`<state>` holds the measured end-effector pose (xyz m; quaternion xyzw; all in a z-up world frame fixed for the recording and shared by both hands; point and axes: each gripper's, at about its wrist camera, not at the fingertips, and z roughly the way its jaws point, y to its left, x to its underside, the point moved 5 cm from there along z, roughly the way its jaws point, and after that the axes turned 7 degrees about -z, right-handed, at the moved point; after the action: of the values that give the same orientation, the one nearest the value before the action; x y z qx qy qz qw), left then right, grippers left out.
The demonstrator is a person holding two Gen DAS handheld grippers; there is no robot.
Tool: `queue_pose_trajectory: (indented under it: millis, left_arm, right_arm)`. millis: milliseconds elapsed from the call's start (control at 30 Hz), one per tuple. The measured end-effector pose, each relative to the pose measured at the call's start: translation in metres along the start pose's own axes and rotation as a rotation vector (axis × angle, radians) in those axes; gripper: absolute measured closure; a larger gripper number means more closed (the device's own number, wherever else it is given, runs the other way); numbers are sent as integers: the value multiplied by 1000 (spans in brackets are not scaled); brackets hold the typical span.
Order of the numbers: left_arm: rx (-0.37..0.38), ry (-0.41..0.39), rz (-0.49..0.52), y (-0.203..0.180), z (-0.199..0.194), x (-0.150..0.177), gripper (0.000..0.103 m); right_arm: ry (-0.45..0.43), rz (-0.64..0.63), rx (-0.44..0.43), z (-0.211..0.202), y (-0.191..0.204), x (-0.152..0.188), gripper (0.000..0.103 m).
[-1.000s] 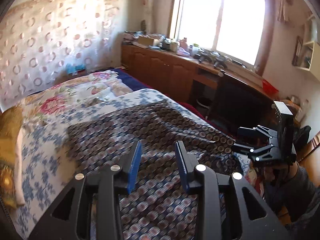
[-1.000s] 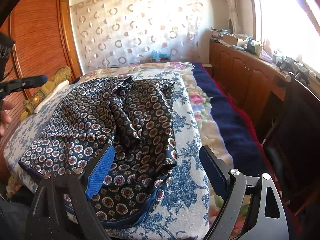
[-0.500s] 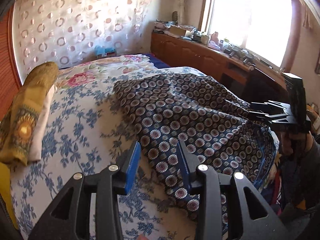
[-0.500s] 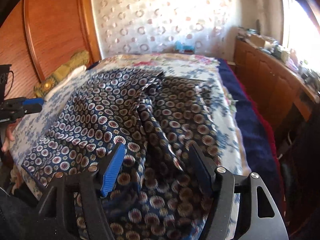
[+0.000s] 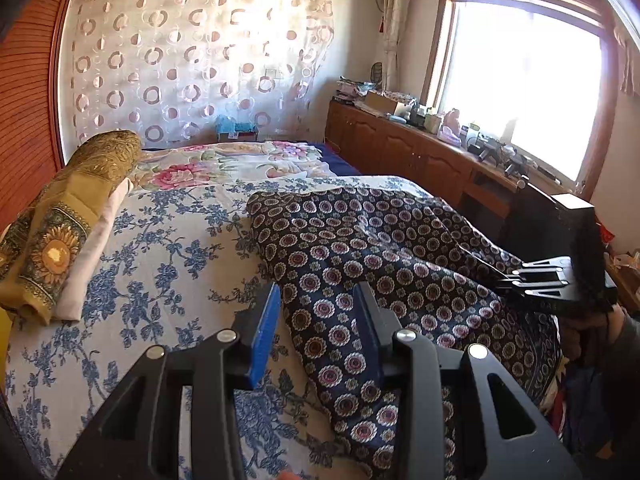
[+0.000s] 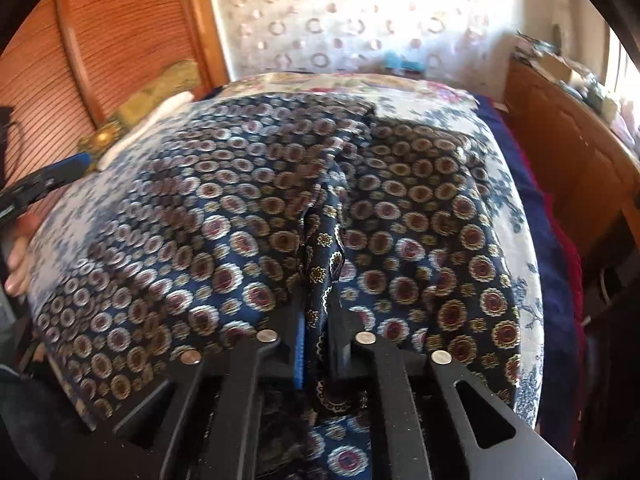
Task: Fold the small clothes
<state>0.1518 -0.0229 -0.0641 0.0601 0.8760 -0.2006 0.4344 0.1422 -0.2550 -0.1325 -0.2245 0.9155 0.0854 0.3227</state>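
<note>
A dark blue garment with round flower medallions (image 5: 384, 264) lies spread and rumpled on the bed. My left gripper (image 5: 318, 312) is open and empty, hovering over the garment's left edge near the bed's front. My right gripper (image 6: 318, 320) is shut on a raised fold of the garment (image 6: 320, 264) at its near edge. The right gripper also shows at the right of the left wrist view (image 5: 556, 280), on the garment's far side. The left gripper's blue-tipped finger shows at the left edge of the right wrist view (image 6: 60, 170).
The bed has a white sheet with blue flowers (image 5: 160, 248). A folded yellow cloth and a white one (image 5: 60, 232) lie at its left. A wooden cabinet with clutter (image 5: 420, 148) runs under the window on the right. A wooden wardrobe (image 6: 120, 40) stands left.
My right gripper moved in and down onto the garment and closed on a fold of it. My left gripper swung left, from over the garment to its left edge.
</note>
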Motion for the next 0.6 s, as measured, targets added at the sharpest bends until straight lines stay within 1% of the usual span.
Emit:
queue_pose_trajectory:
  millis: [100,167,233,300,367,433,500,533,567,600]
  left_arm:
    - [8,-6,-20,-3,6,-3,66]
    - [10,3,-15,-6,11,-4,66]
    - [6,10,-3,-10,15,-4,66]
    - [13,21,8,-14,19,-3,66]
    - [16,41,20,-17,24,0,66]
    - [3,70,43,-19,29,4,66]
    - [-6,97,63,-20,34,9,66]
    - [-10,117,71,-20,38,12,66]
    - [-15,131,77,-20,40,15,66]
    - [-21,142,83,-22,41,18,66]
  right_arm:
    - [-82,9,37,-21,0,-4,102]
    - [-148,46,76,-46,-8,-4,102]
    - [-180,79,117,-65,-17,0,102]
    - [-164,106,132,-72,-26,9,102]
    - [-110,110,152,-67,-32,19,102]
    - [-60,103,176,-59,-37,25,92]
    - [-41,99,224,-58,-44,25,63]
    - [-49,97,224,-59,-45,23,58]
    - [-69,96,218,-62,-47,16,56]
    - [-82,94,215,-64,-49,10,56]
